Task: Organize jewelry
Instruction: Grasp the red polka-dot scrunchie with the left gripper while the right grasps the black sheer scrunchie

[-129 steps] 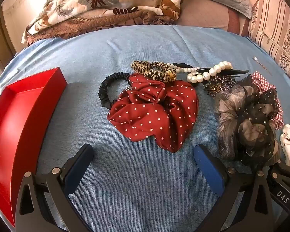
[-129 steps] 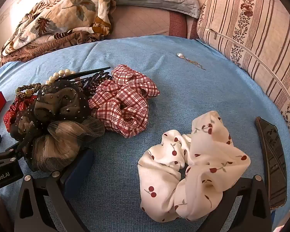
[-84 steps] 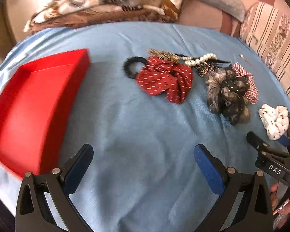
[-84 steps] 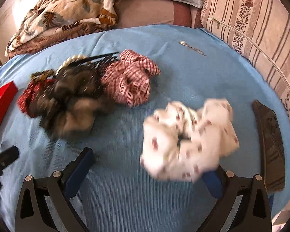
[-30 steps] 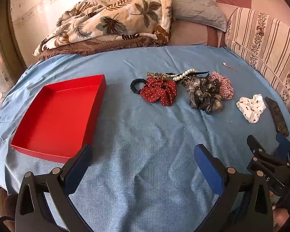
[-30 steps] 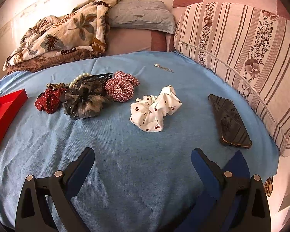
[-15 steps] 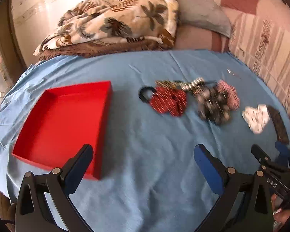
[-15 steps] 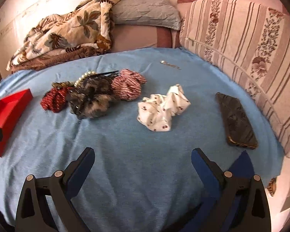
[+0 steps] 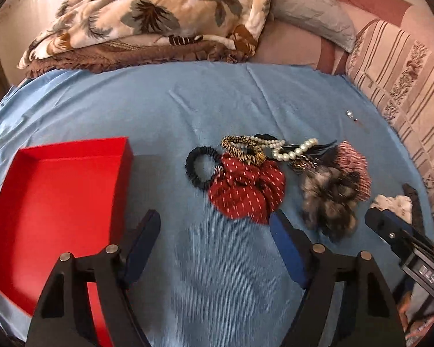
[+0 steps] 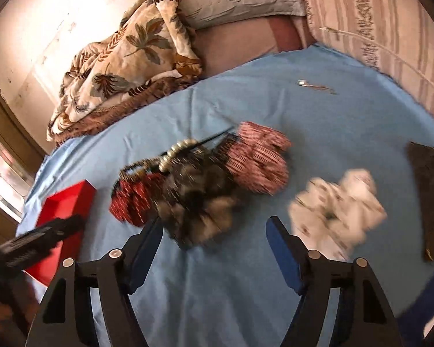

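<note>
An empty red tray lies at the left on the blue sheet. A pile of hair pieces lies right of it: a black hair tie, a red dotted scrunchie, a leopard scrunchie, a pearl string, a grey-black scrunchie, a red plaid scrunchie and a white cherry scrunchie. My left gripper is open and empty, just short of the red dotted scrunchie. My right gripper is open and empty, between the grey-black and white scrunchies.
A dark phone lies at the right edge of the sheet. A small pearl pin lies far right. A leaf-print blanket, a grey pillow and a striped cushion border the sheet.
Both grippers have moved forward and down toward the pile after pulling back earlier. The right view has tilted. Both stay open and empty.
</note>
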A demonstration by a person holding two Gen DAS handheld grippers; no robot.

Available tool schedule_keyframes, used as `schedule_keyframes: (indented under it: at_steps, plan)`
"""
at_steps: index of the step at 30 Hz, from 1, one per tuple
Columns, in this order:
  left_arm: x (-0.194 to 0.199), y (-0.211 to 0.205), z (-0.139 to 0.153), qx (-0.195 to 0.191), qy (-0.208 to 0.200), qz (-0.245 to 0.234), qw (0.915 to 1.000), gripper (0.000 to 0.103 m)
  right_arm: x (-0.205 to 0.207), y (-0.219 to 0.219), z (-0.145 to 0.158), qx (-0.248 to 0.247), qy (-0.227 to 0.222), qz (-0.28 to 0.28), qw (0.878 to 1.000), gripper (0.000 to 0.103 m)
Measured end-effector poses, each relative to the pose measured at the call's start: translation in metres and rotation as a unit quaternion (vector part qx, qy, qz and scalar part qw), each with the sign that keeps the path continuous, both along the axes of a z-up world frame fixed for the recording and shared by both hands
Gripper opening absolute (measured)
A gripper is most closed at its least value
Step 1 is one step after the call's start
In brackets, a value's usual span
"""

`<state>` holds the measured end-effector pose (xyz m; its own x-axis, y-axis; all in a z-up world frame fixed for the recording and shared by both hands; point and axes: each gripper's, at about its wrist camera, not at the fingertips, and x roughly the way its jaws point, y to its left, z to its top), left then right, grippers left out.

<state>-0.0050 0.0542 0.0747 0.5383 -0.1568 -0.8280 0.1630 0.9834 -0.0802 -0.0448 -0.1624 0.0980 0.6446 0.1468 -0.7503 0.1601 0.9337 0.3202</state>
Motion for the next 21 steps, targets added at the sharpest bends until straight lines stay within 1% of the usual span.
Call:
schedule_keyframes:
  at_steps: [7,9,11,12,13,14,15,16,17,19,21]
  plan:
    - [0.038,-0.013,-0.03,0.005,0.03,-0.006,0.9995,0.077,0.028,0.008,-0.018,0.003,0.019,0.005,1.0,0.078]
    - [0.044,-0.015,-0.037,0.004,0.037,-0.008,0.9993,0.077,0.035,0.008,-0.023,0.003,0.026,0.003,1.0,0.074]
    - [0.047,-0.018,-0.041,-0.003,0.041,-0.01,0.9991,0.077,0.04,0.01,-0.027,0.0,0.035,0.001,0.999,0.062]
    - [0.047,-0.019,-0.043,-0.008,0.046,-0.015,0.9988,0.064,0.041,0.01,-0.03,0.001,0.038,0.001,0.999,0.057]
    - [0.046,-0.021,-0.045,-0.014,0.054,-0.024,0.9982,0.047,0.043,0.01,-0.031,0.003,0.04,0.002,0.999,0.043]
    - [0.046,-0.024,-0.048,-0.013,0.068,-0.033,0.9971,0.011,0.044,0.01,-0.031,0.004,0.042,0.003,0.999,0.028]
    - [0.044,-0.025,-0.049,-0.008,0.071,-0.034,0.9968,0.009,0.044,0.011,-0.032,0.004,0.044,0.005,0.999,0.022]
    - [0.041,-0.026,-0.045,-0.008,0.064,-0.036,0.9973,0.009,0.042,0.012,-0.03,0.007,0.043,0.008,0.999,0.015]
    - [0.036,-0.026,-0.042,-0.013,0.061,-0.04,0.9972,0.009,0.041,0.012,-0.028,0.007,0.041,0.011,0.999,0.009]
    - [0.023,-0.024,-0.033,-0.027,0.057,-0.047,0.9969,0.009,0.035,0.015,-0.021,0.007,0.033,0.022,0.999,0.004]
    - [0.007,-0.022,-0.022,-0.034,0.051,-0.052,0.9968,0.009,0.026,0.019,-0.013,0.004,0.027,0.029,0.999,0.004]
